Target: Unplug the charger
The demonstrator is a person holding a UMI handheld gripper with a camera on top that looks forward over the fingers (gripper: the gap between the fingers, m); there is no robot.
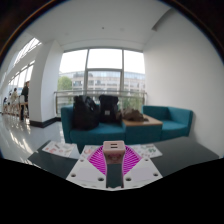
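A small beige block-shaped charger [112,149] sits between my gripper's [112,152] two fingers, with a dark stem running back from it towards me. The magenta pads [96,159] close in on it from both sides and it is held up off any surface. The gripper is shut on the charger. No socket or power strip is in view. The end face of the charger shows two small dark marks.
A dark tabletop [190,152] lies just below and ahead, with white sheets [54,148] on its left. Beyond it stands a teal sofa [172,120] with dark bags [90,110] on it, in front of large windows [102,70]. A person [23,100] stands far left.
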